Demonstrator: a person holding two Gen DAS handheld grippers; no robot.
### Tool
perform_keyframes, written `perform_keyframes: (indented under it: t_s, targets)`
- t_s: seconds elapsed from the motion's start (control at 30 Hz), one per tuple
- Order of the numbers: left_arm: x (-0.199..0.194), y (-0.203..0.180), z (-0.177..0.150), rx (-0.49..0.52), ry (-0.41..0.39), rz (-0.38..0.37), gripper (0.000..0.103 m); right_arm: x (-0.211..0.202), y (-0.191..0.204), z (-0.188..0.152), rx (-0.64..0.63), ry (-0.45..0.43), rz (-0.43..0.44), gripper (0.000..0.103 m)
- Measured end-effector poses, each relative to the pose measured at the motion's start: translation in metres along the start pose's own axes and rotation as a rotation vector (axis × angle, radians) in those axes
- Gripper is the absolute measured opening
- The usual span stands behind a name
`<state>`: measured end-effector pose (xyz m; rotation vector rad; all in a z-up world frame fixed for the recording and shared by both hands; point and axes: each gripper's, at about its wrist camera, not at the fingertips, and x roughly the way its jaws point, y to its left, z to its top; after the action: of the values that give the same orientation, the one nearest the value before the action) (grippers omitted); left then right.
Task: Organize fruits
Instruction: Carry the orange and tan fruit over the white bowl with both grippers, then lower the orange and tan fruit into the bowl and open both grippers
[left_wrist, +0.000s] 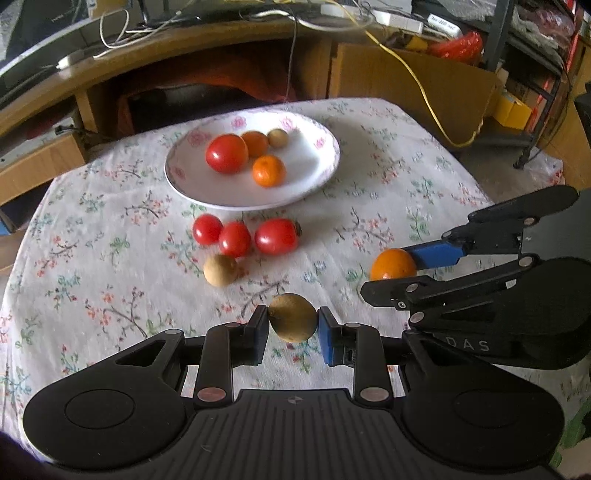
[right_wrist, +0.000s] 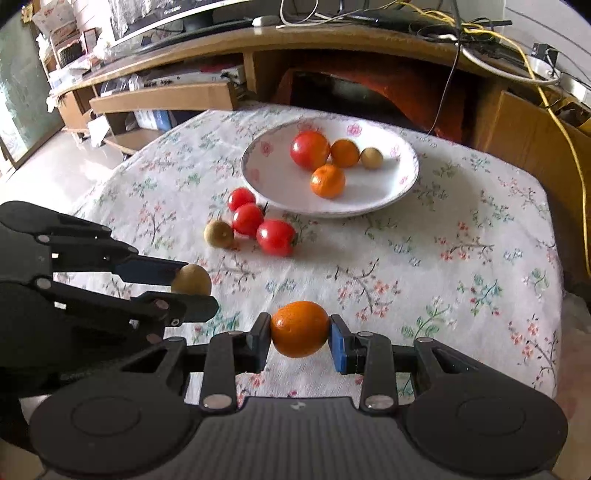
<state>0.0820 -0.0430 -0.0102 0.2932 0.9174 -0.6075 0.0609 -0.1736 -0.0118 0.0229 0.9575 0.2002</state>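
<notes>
L gripper (left_wrist: 293, 325) is pinching a brown longan (left_wrist: 293, 316); R gripper (right_wrist: 300, 329) is pinching an orange (right_wrist: 300, 328), both over the floral tablecloth (left_wrist: 92, 258). Three tomatoes (left_wrist: 236, 238) + another longan (left_wrist: 220, 270) are sitting at 12 o'clock; plate (left_wrist: 207, 192) w/ fruit is lying beyond.

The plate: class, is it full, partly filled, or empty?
Partly filled. The plate holds one tomato, two oranges and a small brown fruit; much white surface stays bare.
</notes>
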Motion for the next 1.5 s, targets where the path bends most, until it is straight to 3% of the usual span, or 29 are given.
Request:
perform_keyframes:
  t_s: [0.4, 0.8, 1.5]
  targets:
    - [-0.001, 0.009, 0.034, -0.019, -0.059, 0.035, 0.034, 0.001, -0.012, 0.035, 0.026, -0.066, -0.037, 0.035]
    - [0.024, 0.026, 0.076, -0.052, -0.089, 0.078, 0.034, 0.027, -0.037, 0.077, 0.075, -0.097, -0.049, 0.035]
    - [0.058, 0.04, 0.088, -0.087, -0.046, 0.123, 0.034, 0.066, -0.05, 0.093, 0.069, -0.085, -0.04, 0.036]
